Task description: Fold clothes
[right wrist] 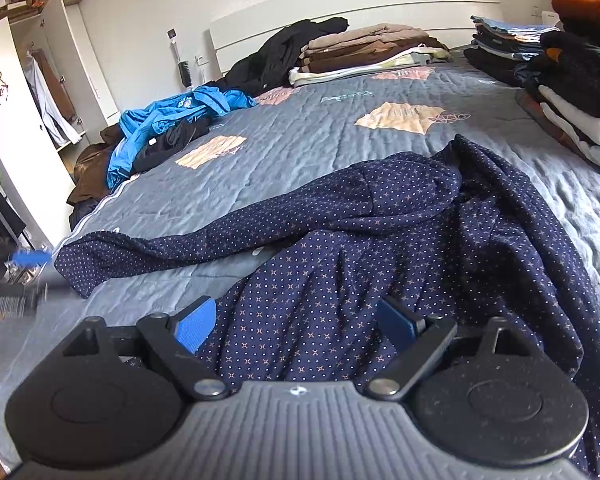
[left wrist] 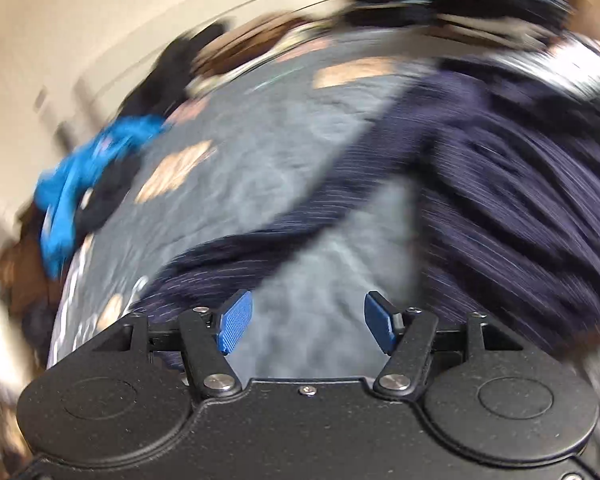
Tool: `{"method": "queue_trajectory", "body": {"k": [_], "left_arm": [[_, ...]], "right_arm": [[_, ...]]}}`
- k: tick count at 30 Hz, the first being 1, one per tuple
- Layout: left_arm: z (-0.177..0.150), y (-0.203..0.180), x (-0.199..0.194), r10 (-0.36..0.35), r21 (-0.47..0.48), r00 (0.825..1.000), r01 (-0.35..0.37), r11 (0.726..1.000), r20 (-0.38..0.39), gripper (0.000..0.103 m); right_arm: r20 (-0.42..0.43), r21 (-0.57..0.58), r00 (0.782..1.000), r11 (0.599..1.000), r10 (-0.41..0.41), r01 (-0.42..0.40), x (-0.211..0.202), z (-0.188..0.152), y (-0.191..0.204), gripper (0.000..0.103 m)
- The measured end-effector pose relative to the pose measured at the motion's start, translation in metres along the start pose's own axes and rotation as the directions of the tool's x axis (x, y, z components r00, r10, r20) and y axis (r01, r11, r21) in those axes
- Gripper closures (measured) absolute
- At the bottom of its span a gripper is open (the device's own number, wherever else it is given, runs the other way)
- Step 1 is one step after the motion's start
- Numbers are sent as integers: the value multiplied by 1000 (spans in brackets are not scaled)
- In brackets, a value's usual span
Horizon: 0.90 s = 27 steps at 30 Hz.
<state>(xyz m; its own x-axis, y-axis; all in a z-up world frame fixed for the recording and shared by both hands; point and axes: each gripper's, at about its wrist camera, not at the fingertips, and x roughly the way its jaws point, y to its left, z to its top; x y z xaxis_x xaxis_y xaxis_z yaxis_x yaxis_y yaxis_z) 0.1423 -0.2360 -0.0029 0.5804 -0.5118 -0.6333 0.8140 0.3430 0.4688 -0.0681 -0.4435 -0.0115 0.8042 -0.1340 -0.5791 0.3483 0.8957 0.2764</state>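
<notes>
A navy dotted shirt [right wrist: 400, 240] lies crumpled on the grey quilted bed [right wrist: 300, 140], one sleeve [right wrist: 148, 252] stretched toward the bed's left edge. My right gripper [right wrist: 296, 326] hovers open just over the shirt's near hem, nothing between its blue pads. The left wrist view is smeared by motion blur. In it the same shirt [left wrist: 520, 184] fills the right side, its sleeve crossing in front. My left gripper [left wrist: 306, 324] stands open above bare quilt beside that sleeve. It also shows as a blurred blue-tipped shape [right wrist: 28, 264] at the left edge of the right wrist view.
A blue jacket [right wrist: 164, 120] and dark clothes lie heaped at the bed's far left. Folded stacks sit at the headboard [right wrist: 364, 52] and along the right side [right wrist: 572, 92]. A white wardrobe [right wrist: 16, 132] stands left of the bed.
</notes>
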Motion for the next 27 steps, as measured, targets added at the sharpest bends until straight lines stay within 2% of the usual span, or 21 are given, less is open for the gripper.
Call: {"method": "queue_trajectory", "body": {"k": [3,6,10,14,18,20,21,26,27], "left_arm": [[-23,-45,-7,7,119,999,-12,993,41,41],[-39,-64,2,11,106,999,-14,994,31,41],[-49,-73,7,34,67,997,-39,997,73,41],[-51,-77,17,51,73,994,-59,996,98,47],[-44,-76,26,50,28,992,-54,998,115,55],[-41,-78,34,38,30,993,-41,999,112,72],[-41,-78,39,33,40,994,-37,998,101,75],[-38,-80,55,15,37,997,-18,999,79,75],[-38,-80,56,14,38,997,-17,999,78,80]], "right_arm": [[10,0,1000,1000,-1,1,-5,1,-2,15],[17,-10,1000,1000,-3,3,-11,-1,-3,15],[16,-29,1000,999,-13,14,-19,-6,-5,15],[24,-26,999,999,-27,28,-26,-7,-9,15],[43,-6,999,1000,-20,20,-31,-3,-14,15],[49,3,999,1000,-19,18,-30,0,-15,15],[50,4,999,1000,-15,15,-30,0,-14,15],[53,-5,999,1000,-5,6,-30,1,-13,15],[52,-3,999,1000,-7,7,-30,1,-14,15]]}}
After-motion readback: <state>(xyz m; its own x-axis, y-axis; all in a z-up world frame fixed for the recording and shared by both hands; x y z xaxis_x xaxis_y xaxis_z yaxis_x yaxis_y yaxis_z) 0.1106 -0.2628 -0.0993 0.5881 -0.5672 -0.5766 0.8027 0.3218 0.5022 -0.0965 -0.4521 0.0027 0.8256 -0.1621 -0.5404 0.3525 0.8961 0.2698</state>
